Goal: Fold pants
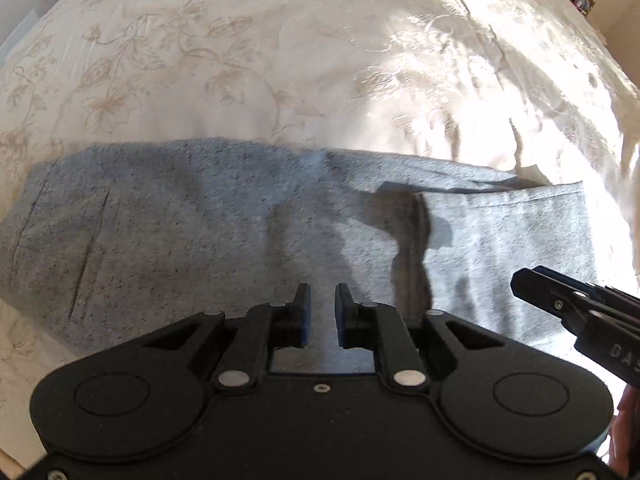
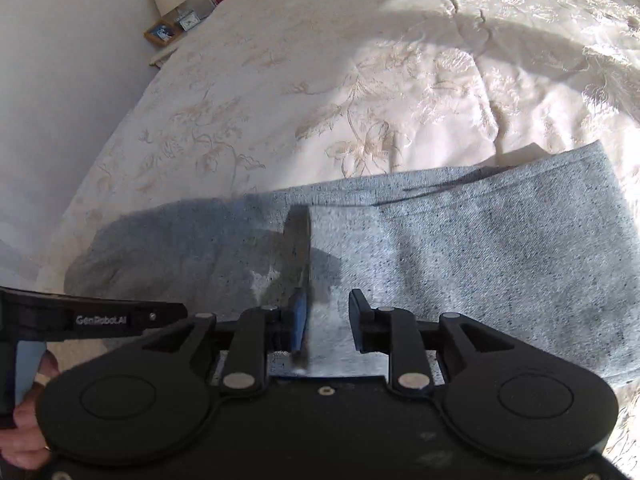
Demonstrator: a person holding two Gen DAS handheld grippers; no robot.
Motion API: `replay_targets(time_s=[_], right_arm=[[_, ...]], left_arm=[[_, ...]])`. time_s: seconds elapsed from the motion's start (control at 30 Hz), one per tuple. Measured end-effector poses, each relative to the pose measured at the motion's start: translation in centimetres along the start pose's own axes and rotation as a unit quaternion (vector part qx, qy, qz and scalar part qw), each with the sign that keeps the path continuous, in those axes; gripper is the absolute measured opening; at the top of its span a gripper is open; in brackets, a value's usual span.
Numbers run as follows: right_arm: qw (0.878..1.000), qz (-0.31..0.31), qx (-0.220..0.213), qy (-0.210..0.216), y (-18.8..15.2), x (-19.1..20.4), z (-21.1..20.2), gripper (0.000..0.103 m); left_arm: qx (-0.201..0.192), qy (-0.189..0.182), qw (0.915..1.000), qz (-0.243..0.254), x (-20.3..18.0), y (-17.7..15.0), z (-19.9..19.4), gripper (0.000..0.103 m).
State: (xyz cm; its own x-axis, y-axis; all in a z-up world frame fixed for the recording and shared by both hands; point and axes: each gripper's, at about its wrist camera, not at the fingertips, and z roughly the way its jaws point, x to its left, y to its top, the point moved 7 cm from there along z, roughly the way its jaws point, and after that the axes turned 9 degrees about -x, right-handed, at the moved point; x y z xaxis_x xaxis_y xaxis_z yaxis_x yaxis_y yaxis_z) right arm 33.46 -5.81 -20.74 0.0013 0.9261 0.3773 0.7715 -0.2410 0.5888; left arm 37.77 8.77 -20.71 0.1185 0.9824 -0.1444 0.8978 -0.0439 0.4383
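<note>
Across the middle of both frames, the pants lie flat on the bed, so you can crease them. Your left hand-held gripper and right hand-held gripper hover over them with fingers apart, gripping nothing.

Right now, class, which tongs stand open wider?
The right tongs: their gap is clearly broader than the narrow slot of the left tongs.
</note>
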Motion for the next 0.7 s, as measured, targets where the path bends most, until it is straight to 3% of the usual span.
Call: replay_targets(time_s=[0.1, 0.2, 0.43, 0.57, 0.7], right_arm=[[0.999, 0.017, -0.029, 0.002, 1.6, -2.2, -2.8, 0.03], [0.997, 0.048, -0.046, -0.029, 2.4, -6.3, -4.0, 0.03], [0.987, 0.099, -0.013, -0.13, 1.1, -16.7, -1.9, 0.029], [0.979, 0.096, 0.018, -0.18, 0.2, -20.4, -0.9, 0.025], [0.982, 0.066, 0.001, -0.177, 1.4, -20.1, -2.2, 0.029]], left_arm=[[-0.014, -0.027, 0.9994, 0.017, -3.0, 1.0, 0.2, 0.021], [-0.017, -0.033, 0.9983, 0.046, -6.2, 1.4, 1.8, 0.021], [0.003, 0.012, 0.9957, 0.092, -9.4, 1.3, 8.0, 0.021], [0.017, 0.03, 0.9974, 0.064, -9.1, 2.2, 10.3, 0.02], [0.023, 0.039, 0.9977, 0.051, -9.0, 2.5, 10.4, 0.019]])
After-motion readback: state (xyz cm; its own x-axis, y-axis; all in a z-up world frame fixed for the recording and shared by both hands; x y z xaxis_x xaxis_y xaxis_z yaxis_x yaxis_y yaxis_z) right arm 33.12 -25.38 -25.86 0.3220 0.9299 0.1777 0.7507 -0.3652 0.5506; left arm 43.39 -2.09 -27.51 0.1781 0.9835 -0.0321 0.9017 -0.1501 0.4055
